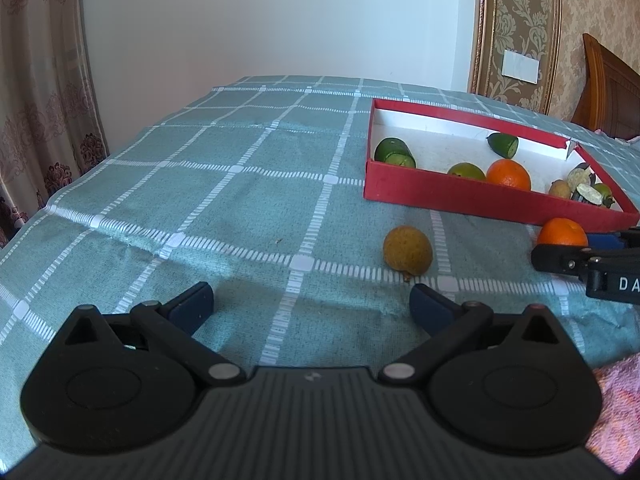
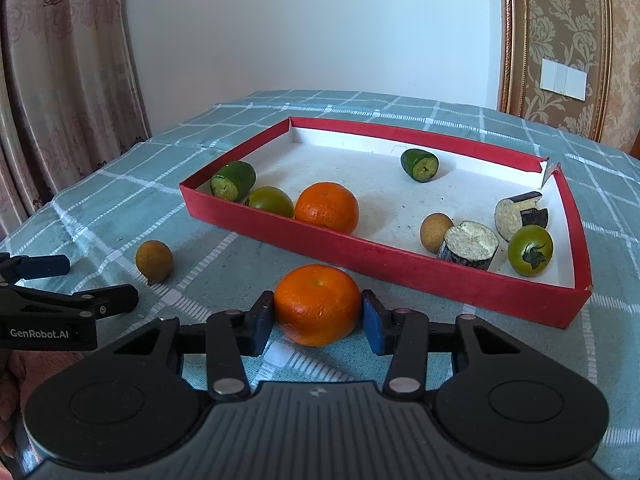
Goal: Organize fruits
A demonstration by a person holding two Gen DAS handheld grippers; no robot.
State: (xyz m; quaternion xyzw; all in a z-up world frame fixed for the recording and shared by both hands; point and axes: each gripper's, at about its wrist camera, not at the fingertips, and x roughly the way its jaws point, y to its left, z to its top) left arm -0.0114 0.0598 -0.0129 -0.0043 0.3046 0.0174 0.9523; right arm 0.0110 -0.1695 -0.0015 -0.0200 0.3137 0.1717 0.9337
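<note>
Right gripper (image 2: 318,316) clamps the orange (image 2: 317,304) just before the red tray (image 2: 360,252); round peel may slip. Left gripper (image 1: 312,300) gapes empty.

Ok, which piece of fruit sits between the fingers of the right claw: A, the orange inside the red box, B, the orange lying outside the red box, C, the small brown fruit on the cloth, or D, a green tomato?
B: in the right wrist view, the right claw has both blue pads against the orange on the cloth, just in front of the red box.
</note>
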